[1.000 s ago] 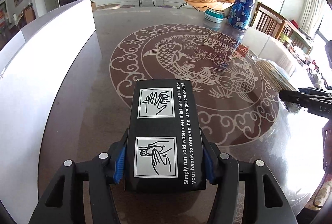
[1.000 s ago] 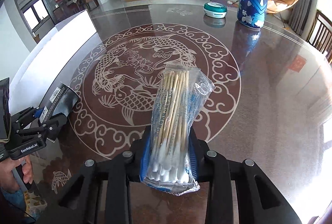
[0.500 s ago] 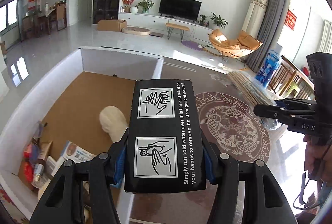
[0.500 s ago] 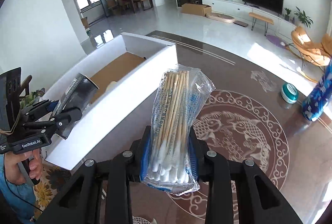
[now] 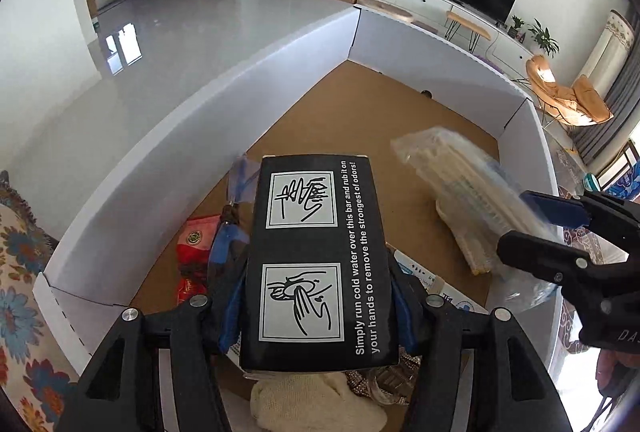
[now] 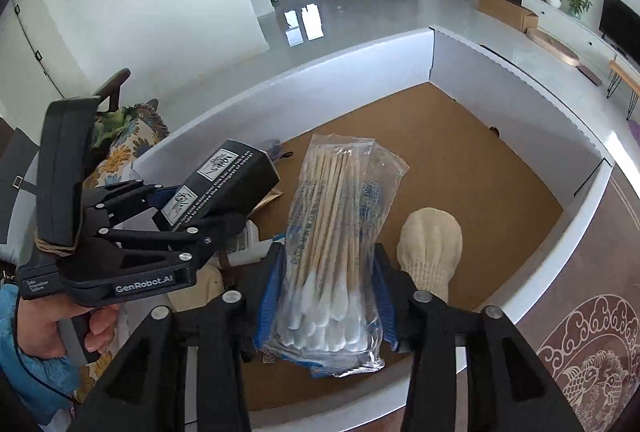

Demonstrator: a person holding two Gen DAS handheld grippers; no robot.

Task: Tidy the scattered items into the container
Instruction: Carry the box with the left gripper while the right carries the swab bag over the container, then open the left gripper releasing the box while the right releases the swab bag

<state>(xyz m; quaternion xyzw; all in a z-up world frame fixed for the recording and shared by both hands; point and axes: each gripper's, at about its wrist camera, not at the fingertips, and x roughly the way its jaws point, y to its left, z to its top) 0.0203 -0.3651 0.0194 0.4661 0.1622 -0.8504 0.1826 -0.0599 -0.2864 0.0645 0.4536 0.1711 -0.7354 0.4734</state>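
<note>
Right wrist view: white box (image 6: 460,80), several items already inside; black carton (image 6: 228,184) pinched in left claw (image 6: 208,208) above it; cotton swab packet (image 6: 336,240) between the opening jaws of right claw (image 6: 326,296); both still to drop.

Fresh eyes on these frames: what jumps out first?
The black box with white hand drawings, clamped in the left claw over the big white bin. Beside it, the cotton swab bag sits between the right claw's opening jaws, above the bin's brown floor and a cream glove.
</note>
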